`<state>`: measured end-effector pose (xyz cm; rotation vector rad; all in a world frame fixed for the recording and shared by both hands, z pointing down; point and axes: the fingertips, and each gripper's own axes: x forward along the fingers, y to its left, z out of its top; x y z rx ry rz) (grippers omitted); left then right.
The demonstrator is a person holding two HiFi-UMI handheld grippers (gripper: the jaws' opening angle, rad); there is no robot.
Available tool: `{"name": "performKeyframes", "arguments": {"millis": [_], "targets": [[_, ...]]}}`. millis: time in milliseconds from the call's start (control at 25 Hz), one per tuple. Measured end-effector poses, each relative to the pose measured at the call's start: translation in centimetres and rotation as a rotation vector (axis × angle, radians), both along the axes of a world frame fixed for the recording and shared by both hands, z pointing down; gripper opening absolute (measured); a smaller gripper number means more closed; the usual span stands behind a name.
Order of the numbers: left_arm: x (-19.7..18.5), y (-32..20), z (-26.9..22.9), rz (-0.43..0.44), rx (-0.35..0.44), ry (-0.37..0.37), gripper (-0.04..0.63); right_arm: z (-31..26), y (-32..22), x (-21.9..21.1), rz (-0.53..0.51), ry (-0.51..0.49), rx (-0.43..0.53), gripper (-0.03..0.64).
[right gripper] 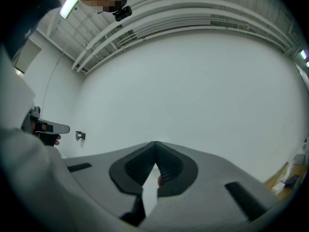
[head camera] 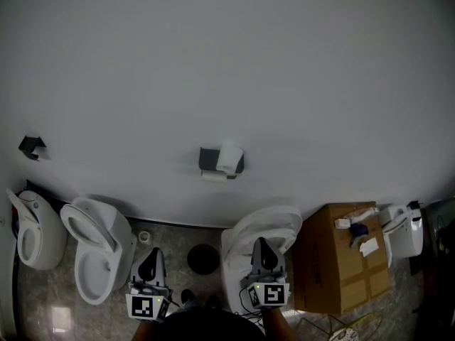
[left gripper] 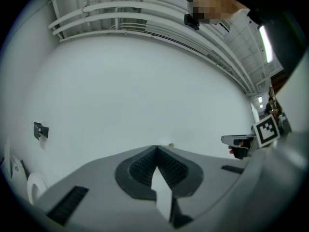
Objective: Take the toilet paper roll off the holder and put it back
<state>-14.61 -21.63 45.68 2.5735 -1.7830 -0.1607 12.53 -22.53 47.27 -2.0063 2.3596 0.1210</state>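
A white toilet paper roll (head camera: 229, 156) sits on a dark holder (head camera: 210, 160) fixed to the white wall, in the middle of the head view. Both grippers are held low and well short of it, pointing level at the wall. My left gripper (head camera: 150, 256) is down and to the left of the roll, its jaws together with nothing between them (left gripper: 157, 147). Below and slightly to the right of the roll is my right gripper (head camera: 261, 243), also shut and empty (right gripper: 155, 142). The roll is hidden behind the jaws in both gripper views.
A second dark wall holder (head camera: 31, 147) hangs far left, also seen as a holder (left gripper: 40, 130) in the left gripper view. Toilets (head camera: 99, 251) stand along the wall, one toilet (head camera: 266, 227) under the right gripper. A cardboard box (head camera: 341, 261) stands at the right.
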Motion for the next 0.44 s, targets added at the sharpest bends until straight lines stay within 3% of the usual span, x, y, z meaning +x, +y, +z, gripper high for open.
{"name": "performKeyframes", "arguments": {"millis": [120,440], "targets": [[0.08,-0.11,-0.99,-0.004,0.036,0.006,0.003,0.03,0.12,0.06,0.001,0.003,0.000,0.003],[0.44,0.21,-0.13,0.006,0.005,0.005,0.003,-0.11,0.42,0.24,0.004,0.011,0.006,0.003]]}}
